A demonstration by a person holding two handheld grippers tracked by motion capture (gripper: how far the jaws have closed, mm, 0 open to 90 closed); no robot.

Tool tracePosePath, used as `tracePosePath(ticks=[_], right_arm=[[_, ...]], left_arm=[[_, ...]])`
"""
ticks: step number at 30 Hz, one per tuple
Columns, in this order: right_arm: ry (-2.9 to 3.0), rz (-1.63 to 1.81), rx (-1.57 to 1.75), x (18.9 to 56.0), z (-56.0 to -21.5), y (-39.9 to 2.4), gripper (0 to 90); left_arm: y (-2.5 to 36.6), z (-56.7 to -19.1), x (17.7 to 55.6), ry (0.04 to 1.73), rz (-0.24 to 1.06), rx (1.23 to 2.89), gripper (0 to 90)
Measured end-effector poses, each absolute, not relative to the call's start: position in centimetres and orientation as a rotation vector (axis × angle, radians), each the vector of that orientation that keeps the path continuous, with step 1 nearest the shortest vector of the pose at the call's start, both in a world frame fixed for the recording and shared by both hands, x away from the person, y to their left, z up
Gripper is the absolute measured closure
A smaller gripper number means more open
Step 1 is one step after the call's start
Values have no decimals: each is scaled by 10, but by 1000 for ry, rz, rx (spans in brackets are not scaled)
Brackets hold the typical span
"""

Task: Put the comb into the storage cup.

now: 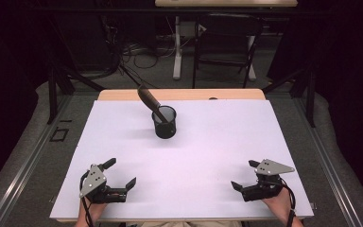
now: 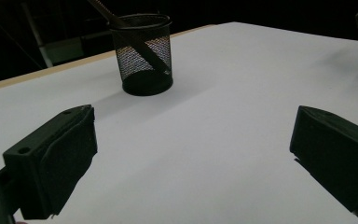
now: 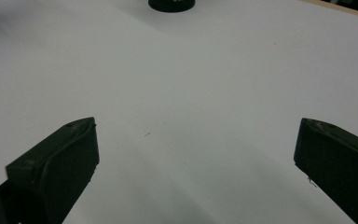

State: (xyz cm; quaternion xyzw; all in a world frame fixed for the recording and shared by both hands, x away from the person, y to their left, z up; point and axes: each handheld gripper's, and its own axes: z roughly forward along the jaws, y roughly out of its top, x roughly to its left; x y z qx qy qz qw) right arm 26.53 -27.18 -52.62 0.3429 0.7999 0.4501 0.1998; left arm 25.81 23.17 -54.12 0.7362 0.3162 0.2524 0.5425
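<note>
A black mesh cup (image 1: 164, 121) stands upright on the white table top (image 1: 217, 137), toward the back middle. A dark brown stick-like object (image 1: 150, 100) leans in it, its top pointing back and left. The left gripper view has the cup (image 2: 142, 53) ahead with the stick (image 2: 135, 35) slanting inside it. My left gripper (image 1: 121, 174) rests near the front left edge, open, nothing between its jaws. My right gripper (image 1: 244, 175) rests near the front right, also open and holding nothing. In the right gripper view the cup's base (image 3: 171, 4) shows at the top edge.
A wooden strip (image 1: 184, 94) runs along the table's far edge. Beyond it are a folding chair (image 1: 224, 42), a white table leg (image 1: 177, 47) and cables on the floor. Grey padding (image 1: 331, 137) lies along both sides of the table.
</note>
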Motion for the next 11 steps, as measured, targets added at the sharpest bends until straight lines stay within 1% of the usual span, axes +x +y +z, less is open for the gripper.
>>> tracePosePath(ticks=[11], right_arm=[[2167,1302,921,258,-522,-275,0]], left_arm=[[232,-541,259,747,600,1757,8]])
